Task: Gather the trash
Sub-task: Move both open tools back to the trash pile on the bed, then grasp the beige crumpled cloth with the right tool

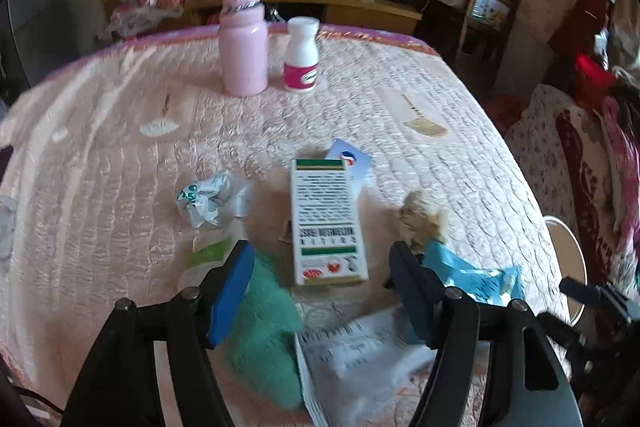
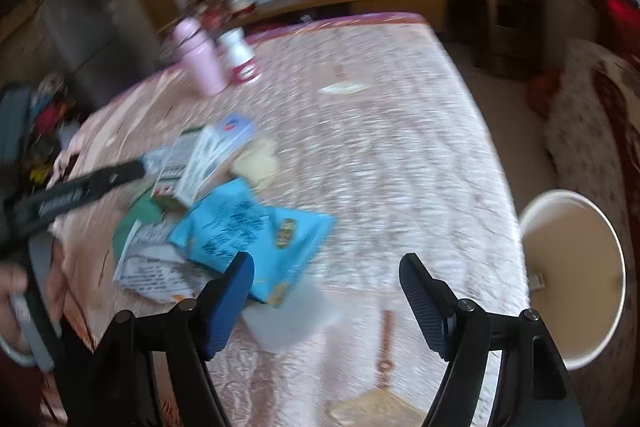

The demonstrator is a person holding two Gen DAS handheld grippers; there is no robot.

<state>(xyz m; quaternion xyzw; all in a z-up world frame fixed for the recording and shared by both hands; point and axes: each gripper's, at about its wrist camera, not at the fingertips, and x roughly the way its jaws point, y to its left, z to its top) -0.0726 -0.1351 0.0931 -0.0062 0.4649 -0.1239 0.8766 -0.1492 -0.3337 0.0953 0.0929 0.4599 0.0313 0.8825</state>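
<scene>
Trash lies on a pink quilted table (image 1: 360, 99): a white and green carton (image 1: 326, 219), a crumpled wrapper (image 1: 210, 201), a green cloth (image 1: 264, 327), a printed paper sheet (image 1: 360, 359), a brown crumpled scrap (image 1: 420, 221) and a blue packet (image 1: 476, 279). My left gripper (image 1: 322, 291) is open just above the carton's near end. My right gripper (image 2: 326, 295) is open, with the blue packet (image 2: 256, 231) by its left finger. A white bin (image 2: 576, 279) stands off the table's right edge.
A pink bottle (image 1: 244, 39) and a white jar with a pink label (image 1: 302, 55) stand at the table's far side. A flowered sofa (image 1: 580, 163) is to the right. A wooden shelf (image 1: 348, 3) and a wooden rack (image 1: 488, 3) lie beyond the table.
</scene>
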